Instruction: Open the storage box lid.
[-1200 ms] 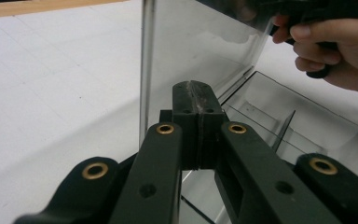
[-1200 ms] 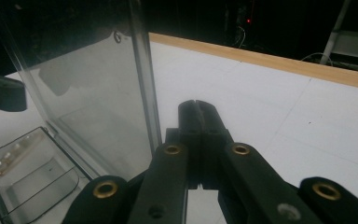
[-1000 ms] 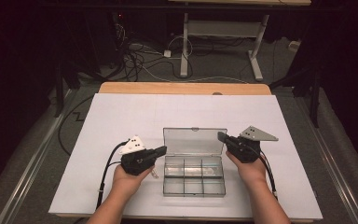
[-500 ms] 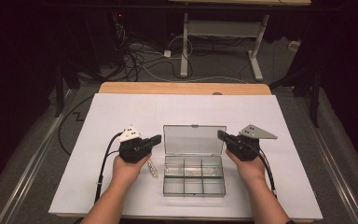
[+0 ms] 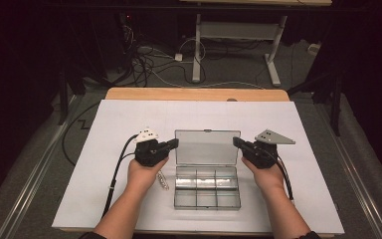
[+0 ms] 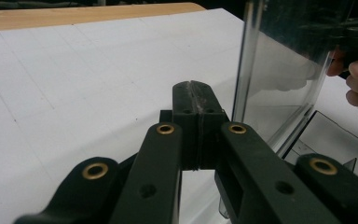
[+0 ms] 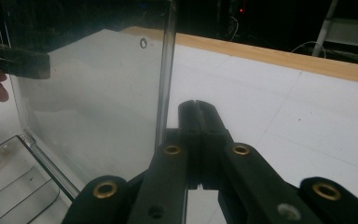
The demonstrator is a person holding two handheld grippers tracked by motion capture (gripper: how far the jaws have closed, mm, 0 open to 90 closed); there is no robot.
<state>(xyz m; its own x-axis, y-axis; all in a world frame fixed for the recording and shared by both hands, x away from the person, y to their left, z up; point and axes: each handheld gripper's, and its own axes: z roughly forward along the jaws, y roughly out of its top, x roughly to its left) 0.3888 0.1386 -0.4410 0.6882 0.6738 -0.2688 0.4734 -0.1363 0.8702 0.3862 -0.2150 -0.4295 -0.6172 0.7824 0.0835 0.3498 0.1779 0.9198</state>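
A clear plastic box (image 5: pixel 206 184) lies on the white surface (image 5: pixel 129 114), its lid (image 5: pixel 206 148) standing upright at the far edge, and no label or writing can be read on it or on anything nearby. The tray of the box is split into six compartments, two rows of three; whether anything lies in them cannot be told. One left hand-held gripper (image 5: pixel 173 144) sits just beside the lid's left edge, its jaws pressed together on nothing, and the left gripper view has that clear edge rising right next to its tips. One right hand-held gripper (image 5: pixel 238 143) sits just beside the lid's right edge, jaws likewise closed and empty, with the lid's edge standing directly left of its tips in the right gripper view. Left of the box, by the left hand (image 5: pixel 142 173), lies one small silvery object (image 5: pixel 163 179), too small to make out. Beyond the box, a wooden strip (image 5: pixel 194 94) borders the surface's far side, and behind that are tangled cables (image 5: pixel 149 64) and white table legs (image 5: pixel 234 50) on the floor.
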